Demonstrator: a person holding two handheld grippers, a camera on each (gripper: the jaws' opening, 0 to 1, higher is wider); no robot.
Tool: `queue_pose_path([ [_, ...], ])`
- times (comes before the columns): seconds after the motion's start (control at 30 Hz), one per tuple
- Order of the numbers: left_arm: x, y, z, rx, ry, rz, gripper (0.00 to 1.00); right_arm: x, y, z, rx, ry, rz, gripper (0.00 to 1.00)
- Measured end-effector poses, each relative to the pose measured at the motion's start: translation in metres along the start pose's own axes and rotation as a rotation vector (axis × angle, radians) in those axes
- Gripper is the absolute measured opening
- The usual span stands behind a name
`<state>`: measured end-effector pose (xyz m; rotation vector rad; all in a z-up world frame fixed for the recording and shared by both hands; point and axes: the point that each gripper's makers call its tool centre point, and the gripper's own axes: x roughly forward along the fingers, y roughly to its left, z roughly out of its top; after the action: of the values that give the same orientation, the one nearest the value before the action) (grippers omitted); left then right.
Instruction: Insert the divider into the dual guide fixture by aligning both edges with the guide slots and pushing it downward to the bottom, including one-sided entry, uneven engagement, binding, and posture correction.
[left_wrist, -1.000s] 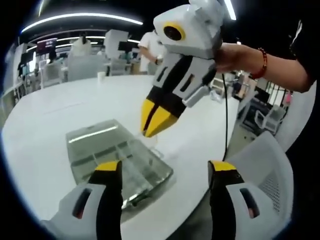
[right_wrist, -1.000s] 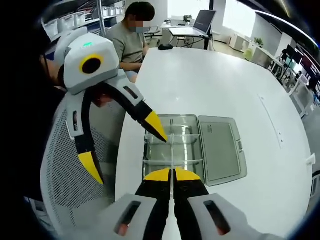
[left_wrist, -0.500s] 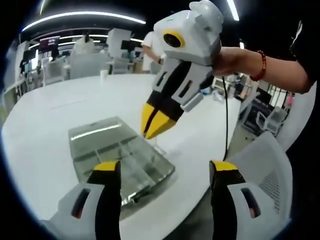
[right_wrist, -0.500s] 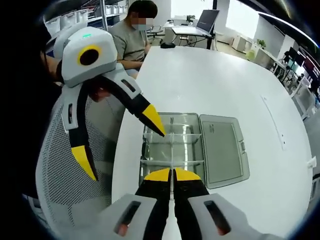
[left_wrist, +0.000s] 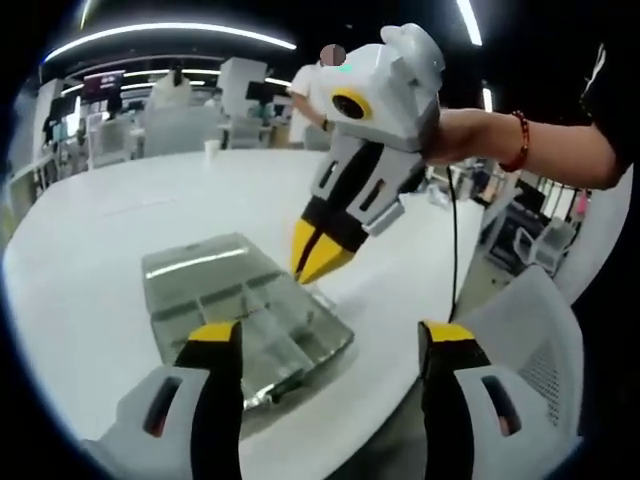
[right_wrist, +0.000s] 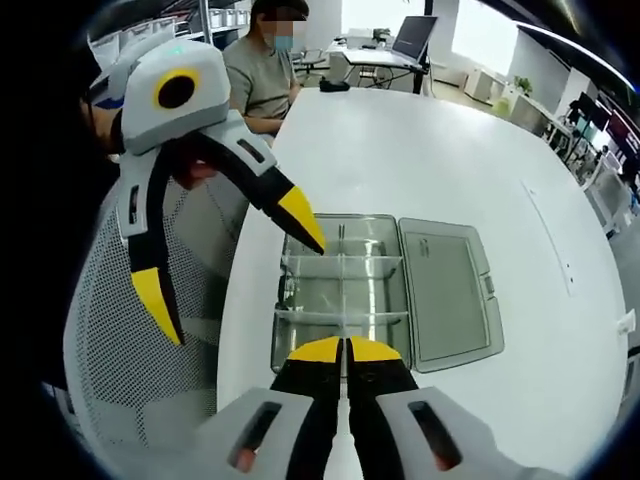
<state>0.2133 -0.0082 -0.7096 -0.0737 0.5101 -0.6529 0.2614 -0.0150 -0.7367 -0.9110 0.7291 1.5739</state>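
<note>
Right gripper view: laptop (right_wrist: 411, 42) beyond clear fixture (right_wrist: 340, 290).

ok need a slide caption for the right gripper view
Right gripper, jaws shut on a thin clear divider, above an open clear plastic compartment box on a white table; open left gripper alongside.

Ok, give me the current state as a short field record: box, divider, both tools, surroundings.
box: clear plastic box on the white table, near its edge, hinged lid open flat beside it
divider: thin clear divider pinched in the right tool, running across the box's cross walls; seating depth unclear
right tool: right tool shut on the divider, over the box's near end
left tool: left tool open, empty, one tip over the box's far corner
surroundings: mesh chair beside the table, a seated person beyond
</note>
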Motion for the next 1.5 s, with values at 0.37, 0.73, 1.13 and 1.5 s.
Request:
queue_pose_path([
  [0.37,-0.003,0.004,-0.003,-0.009,0.001,0.015,0.71,0.01,-0.002,-0.009,0.003,0.022,0.012,0.0],
  [0.73,-0.004,0.005,-0.003,-0.019,-0.003,0.017,0.71,0.018,-0.003,-0.017,0.039,0.029,0.019,0.0],
  [1.13,-0.005,0.004,-0.008,-0.022,0.014,0.014,0.71,0.031,-0.002,-0.023,0.065,0.042,0.006,0.0],
  [1.5,-0.007,0.001,-0.009,-0.013,0.024,-0.002,0.71,0.036,-0.001,-0.027,0.084,0.056,-0.025,0.0],
])
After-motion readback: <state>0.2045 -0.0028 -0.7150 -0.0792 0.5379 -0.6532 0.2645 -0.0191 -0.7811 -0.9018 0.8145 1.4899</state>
